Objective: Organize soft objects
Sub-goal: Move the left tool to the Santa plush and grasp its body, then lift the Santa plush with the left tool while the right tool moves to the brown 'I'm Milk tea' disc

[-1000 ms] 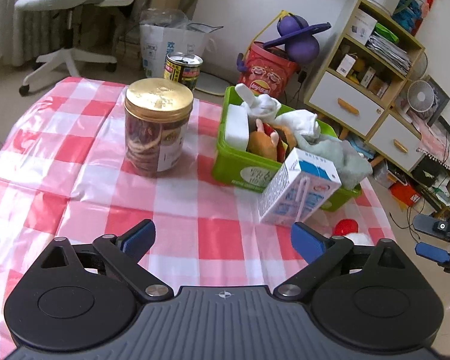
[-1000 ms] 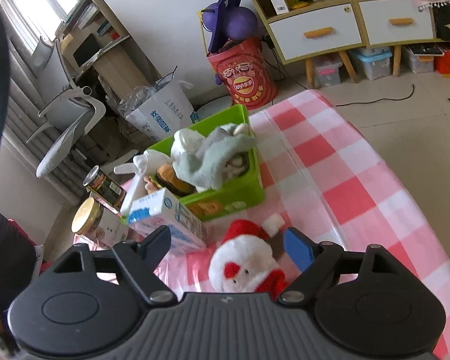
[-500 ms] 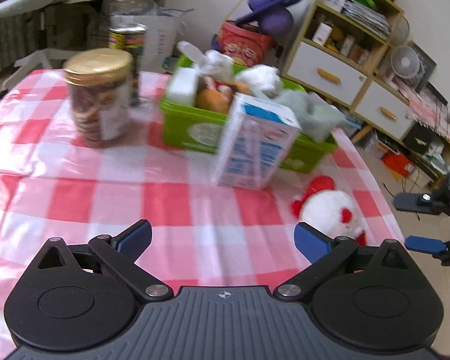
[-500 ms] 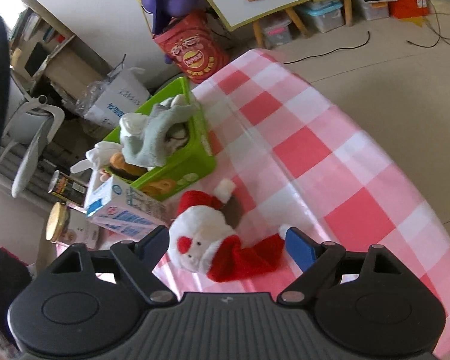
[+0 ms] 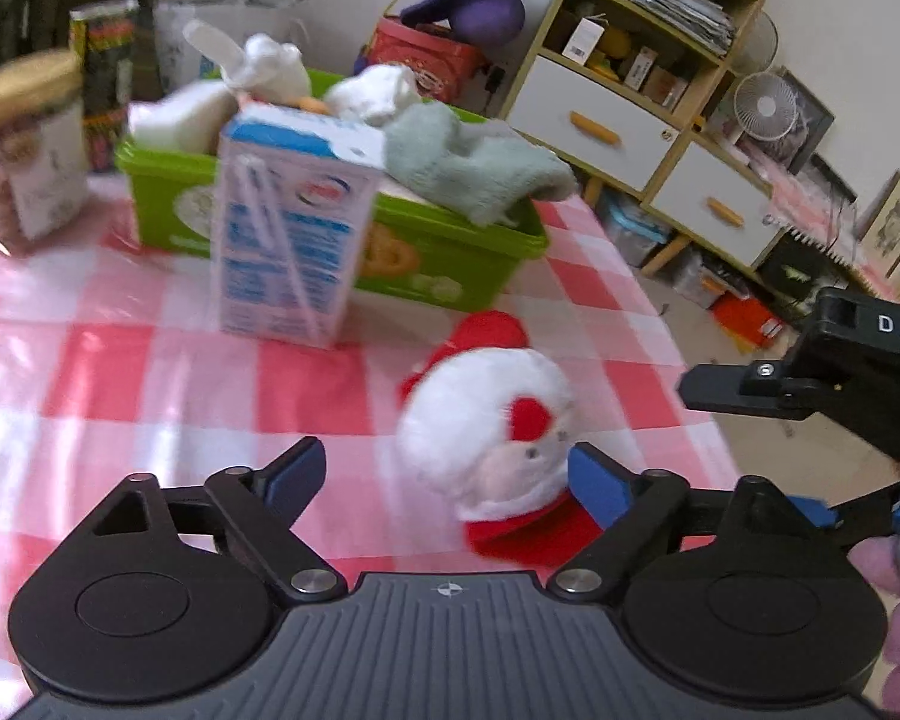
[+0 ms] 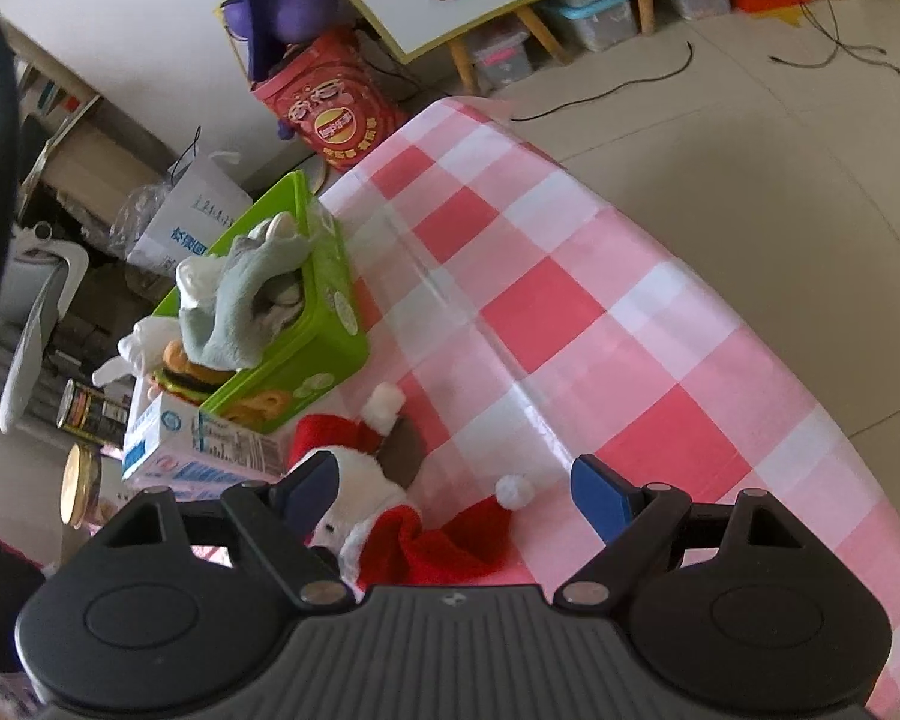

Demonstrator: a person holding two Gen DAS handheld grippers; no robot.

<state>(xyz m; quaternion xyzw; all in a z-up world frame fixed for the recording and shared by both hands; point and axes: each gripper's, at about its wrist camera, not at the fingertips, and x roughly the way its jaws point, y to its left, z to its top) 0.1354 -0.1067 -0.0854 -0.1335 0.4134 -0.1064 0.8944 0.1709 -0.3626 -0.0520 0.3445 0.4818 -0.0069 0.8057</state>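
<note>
A Santa plush (image 5: 486,420), white with a red hat, lies on the pink checked tablecloth in front of the green basket (image 5: 450,282). My left gripper (image 5: 444,477) has the plush between its blue pads. Its jaws are closing: the right pad is at the plush, the left pad stands apart. In the right wrist view my right gripper (image 6: 450,486) is open over the same Santa plush (image 6: 366,492), which sits by its left finger. The green basket (image 6: 312,354) holds a grey-green cloth (image 6: 252,300), white plush pieces and a burger plush.
A milk carton (image 5: 288,240) stands against the basket's front. A gold-lidded jar (image 5: 24,150) and a can (image 5: 105,72) stand at the far left. The right gripper (image 5: 762,450) reaches in beside the plush. The table edge (image 6: 720,300) drops to the floor on the right.
My left gripper has swung right and down to the Santa plush, which now lies between its narrowing jaws. The right gripper has rolled and sunk closer over the plush.
</note>
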